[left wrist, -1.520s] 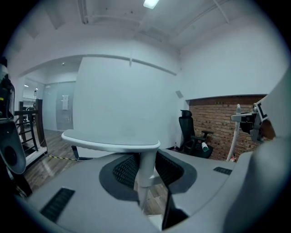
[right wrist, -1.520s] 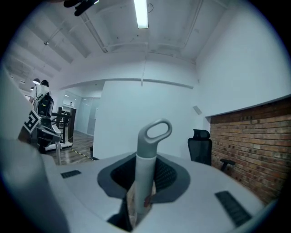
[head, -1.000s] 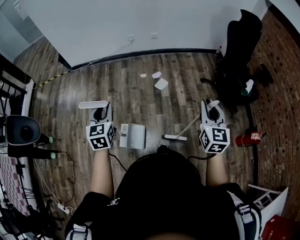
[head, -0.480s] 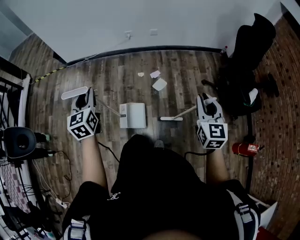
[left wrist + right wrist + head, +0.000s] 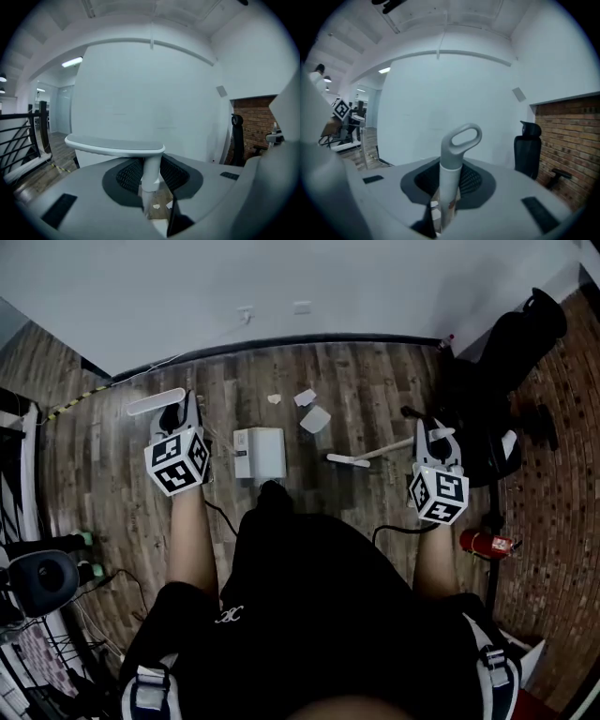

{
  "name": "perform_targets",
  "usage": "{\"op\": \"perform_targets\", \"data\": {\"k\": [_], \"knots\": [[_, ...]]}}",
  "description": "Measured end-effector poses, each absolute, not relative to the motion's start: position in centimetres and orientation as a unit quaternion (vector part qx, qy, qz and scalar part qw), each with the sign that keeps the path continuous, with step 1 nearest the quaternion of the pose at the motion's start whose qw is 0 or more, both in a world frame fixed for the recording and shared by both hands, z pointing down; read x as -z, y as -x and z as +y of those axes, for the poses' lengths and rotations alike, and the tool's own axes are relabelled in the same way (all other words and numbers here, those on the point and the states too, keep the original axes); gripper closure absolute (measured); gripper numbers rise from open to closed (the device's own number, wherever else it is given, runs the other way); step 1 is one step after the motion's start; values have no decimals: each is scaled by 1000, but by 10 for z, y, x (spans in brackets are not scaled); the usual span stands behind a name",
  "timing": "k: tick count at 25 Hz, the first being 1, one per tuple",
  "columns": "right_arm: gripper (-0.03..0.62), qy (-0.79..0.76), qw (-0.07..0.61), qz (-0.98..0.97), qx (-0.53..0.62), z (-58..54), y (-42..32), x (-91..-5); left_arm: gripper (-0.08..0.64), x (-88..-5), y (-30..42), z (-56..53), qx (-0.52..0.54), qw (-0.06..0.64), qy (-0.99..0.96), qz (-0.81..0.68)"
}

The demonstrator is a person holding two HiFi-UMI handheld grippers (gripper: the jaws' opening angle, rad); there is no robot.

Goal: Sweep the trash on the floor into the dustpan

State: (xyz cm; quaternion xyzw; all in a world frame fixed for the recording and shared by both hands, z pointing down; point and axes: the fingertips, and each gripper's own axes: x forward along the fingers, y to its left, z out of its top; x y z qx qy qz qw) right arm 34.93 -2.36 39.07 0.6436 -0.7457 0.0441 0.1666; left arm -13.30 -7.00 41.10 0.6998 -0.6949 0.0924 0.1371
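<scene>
- Trash (image 5: 316, 418), three pale paper scraps, is seen on the wooden floor (image 5: 375, 381) just beyond the dustpan (image 5: 260, 453), towards the wall and slightly to its right. None of it has been gathered into the pan yet.
- The white dustpan is laid flat on the floor. Which of its edges is the open mouth cannot be made out.
- The dustpan's long handle (image 5: 151, 168) is clamped in the left gripper (image 5: 178, 416), just left of the dustpan. The jaws are closed on the stem directly under its flat crossbar, probably so the pan can be steered from standing height.
- The broom head (image 5: 348, 460) is rested on the floor to the right of the dustpan, near the scraps.
- The broom handle (image 5: 451, 183) is slanted up and away from the dustpan into the right gripper (image 5: 437, 442). The jaws are gripped tight on it just below its hanging loop.
- The scraps are judged to need drawing back towards the dustpan, so the broom head would first have to be carried beyond them.
- A black office chair (image 5: 497, 362) is stood well to the right of the dustpan, beside a brick wall.
</scene>
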Motion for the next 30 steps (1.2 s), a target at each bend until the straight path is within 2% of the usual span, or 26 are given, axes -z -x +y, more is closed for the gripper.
{"op": "perform_targets", "data": {"k": [5, 11, 17, 21, 25, 30], "knots": [[512, -697, 188, -688, -72, -73, -351, -410, 449, -447, 170, -141, -96, 180, -702, -682], [512, -734, 200, -642, -98, -114, -352, -429, 449, -477, 201, -216, -103, 184, -703, -679], [512, -707, 236, -662, -79, -155, -329, -433, 449, -520, 207, -278, -131, 195, -715, -659], [511, -673, 263, -688, -67, -184, -312, -438, 449, -548, 233, -304, -125, 231, -674, -691], [512, -581, 331, -741, -54, -206, -279, -466, 449, -571, 266, -318, -109, 269, -612, -736], [512, -425, 425, -799, -19, -237, -225, -524, 449, -612, 264, -318, -127, 303, -598, -731]]}}
